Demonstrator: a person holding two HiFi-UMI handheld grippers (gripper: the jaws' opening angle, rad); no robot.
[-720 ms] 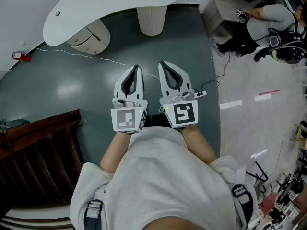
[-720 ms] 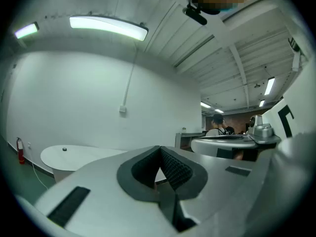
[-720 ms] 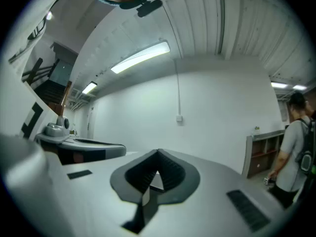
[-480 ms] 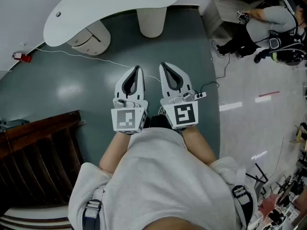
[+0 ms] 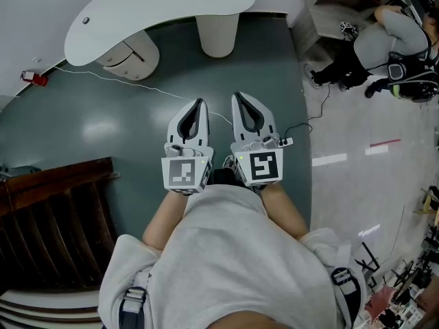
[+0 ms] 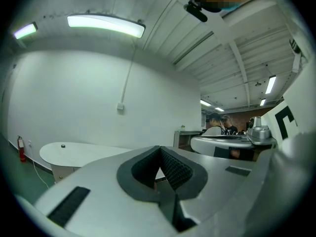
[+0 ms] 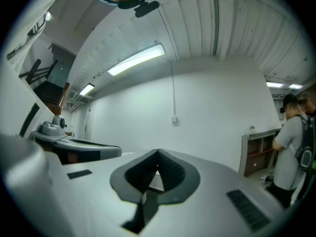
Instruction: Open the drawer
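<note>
Tools: two, held side by side and level over the green floor (image 5: pixel 82 129), one in each hand of the wearer.

- Left tool (image 5: pixel 198 103): jaws together, tips meeting. Its own view shows the ribbed pads (image 6: pixel 174 168) converging to a point with nothing between them. It touches nothing.
- Right tool (image 5: pixel 239 96): jaws likewise together at the tip, and its own view shows only the wall beyond through the loop behind the tip. It holds and touches nothing.
- Marker cubes: two, one on the near end of each tool (left (image 5: pixel 185 173), right (image 5: pixel 265 165)).

Task item: we take the rounded drawer cabinet (image 5: pixel 130 52) to carry the drawer. It stands on the floor under the left part of the white worktop (image 5: pixel 158 5), far from and left of both tools, well apart from them. Whether the drawer is shut we cannot tell from here.

Counts, head view:
- white curved worktop: 1
- ribbed pedestal (image 5: pixel 218 31) under its right part: 1
- rounded cabinet: 1
- red extinguisher (image 5: pixel 34 78) at the far left wall: 1
- thin white cable (image 5: pixel 123 82) across the floor: 1
- dark slatted wooden structure (image 5: pixel 55 218), near left: 1
- other person (image 5: pixel 384 40), far right beside a shelf unit (image 5: pixel 329 12): 1
</note>
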